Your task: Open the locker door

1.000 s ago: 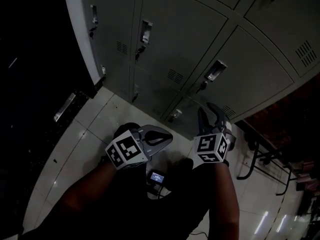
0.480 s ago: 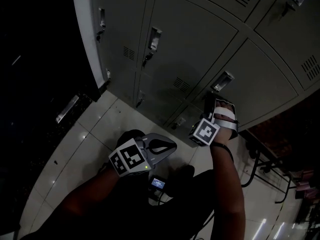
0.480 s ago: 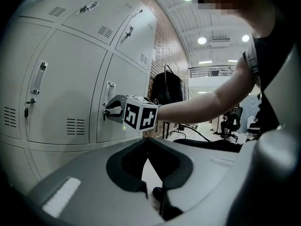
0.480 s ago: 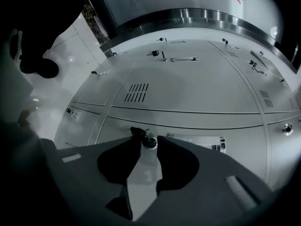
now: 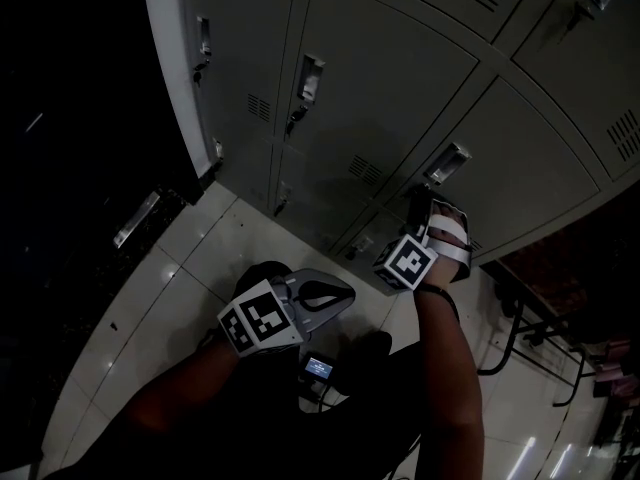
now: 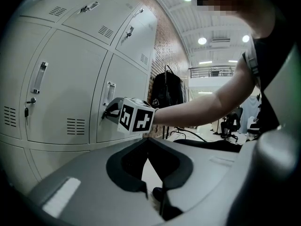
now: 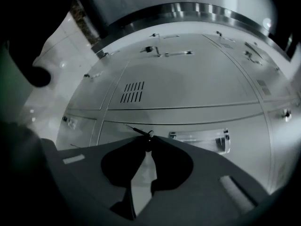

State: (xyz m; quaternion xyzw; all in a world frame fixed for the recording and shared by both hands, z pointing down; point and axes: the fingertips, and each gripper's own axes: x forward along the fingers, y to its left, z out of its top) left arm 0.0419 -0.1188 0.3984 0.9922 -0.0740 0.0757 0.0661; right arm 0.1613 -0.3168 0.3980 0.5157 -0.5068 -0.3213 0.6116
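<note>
While the left gripper (image 6: 148, 145) hung closed and empty, the right gripper (image 7: 148, 138) was closing its jaws on the key (image 7: 140, 131) in the far locker door (image 7: 254, 140)

Head view badly underexposed; left third of frame near black; grey metal lockers (image 5: 400, 98) barely lit; glossy pale floor tiles (image 5: 170, 273) show faint glare streaks at lower right. Left gripper view bright, lit by round ceiling lamps (image 6: 202, 40) at upper right; locker edges bow hard toward the rim. Right gripper view dim, grey; corners vignetted black; shiny steel handle plate (image 7: 200, 140) catches a highlight; near foreground soft.
</note>
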